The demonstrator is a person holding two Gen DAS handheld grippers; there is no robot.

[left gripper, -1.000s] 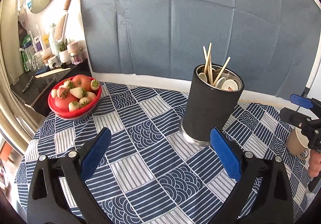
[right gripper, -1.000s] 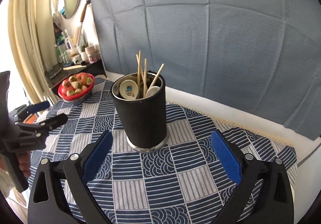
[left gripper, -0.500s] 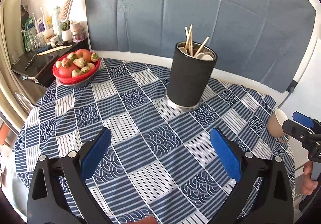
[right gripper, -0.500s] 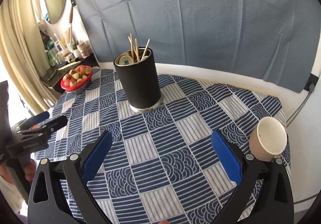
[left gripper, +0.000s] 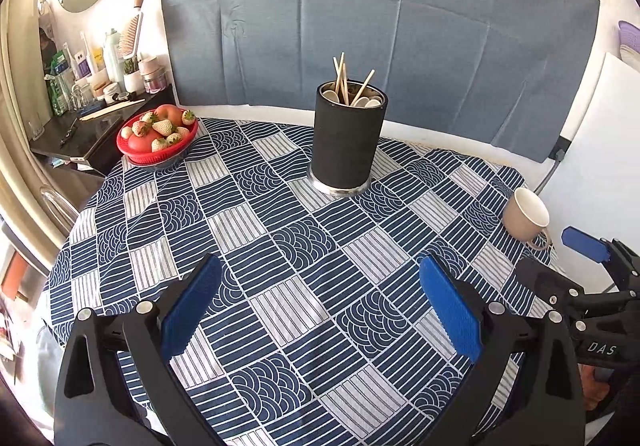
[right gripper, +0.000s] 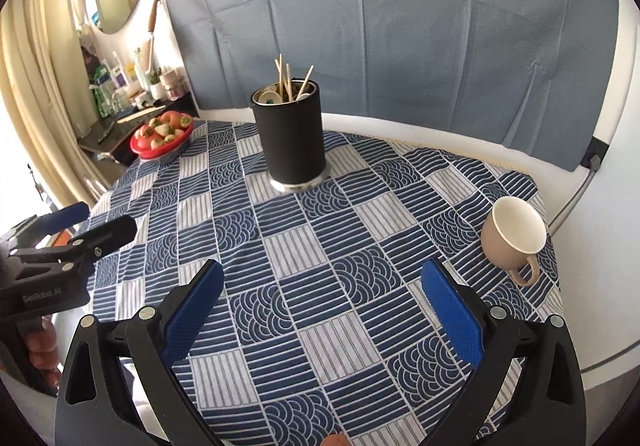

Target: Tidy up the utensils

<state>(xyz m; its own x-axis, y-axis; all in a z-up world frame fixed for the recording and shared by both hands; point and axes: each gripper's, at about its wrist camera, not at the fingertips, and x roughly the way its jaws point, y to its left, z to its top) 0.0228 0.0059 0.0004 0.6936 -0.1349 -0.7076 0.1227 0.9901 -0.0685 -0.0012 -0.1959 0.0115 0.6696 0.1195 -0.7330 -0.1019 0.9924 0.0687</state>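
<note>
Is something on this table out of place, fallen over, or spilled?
Nothing stands out. The black cylindrical utensil holder stands upright with chopsticks and spoons inside, the red fruit bowl is level, and the beige ceramic cup sits upright near the edge.

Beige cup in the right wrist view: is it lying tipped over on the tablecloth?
No, the beige cup stands upright on the tablecloth near its right edge, its open mouth up and its handle toward the camera.

The right gripper [left gripper: 588,266], seen off to the right of the left gripper's [left gripper: 320,306] jaws, bears white letters "DAS" on its black body; in the right wrist view, the left gripper, left of the jaws, carries "GenRobot.AI" on its black body; print on the shelf bottles [left gripper: 96,62] is too small to read.
</note>
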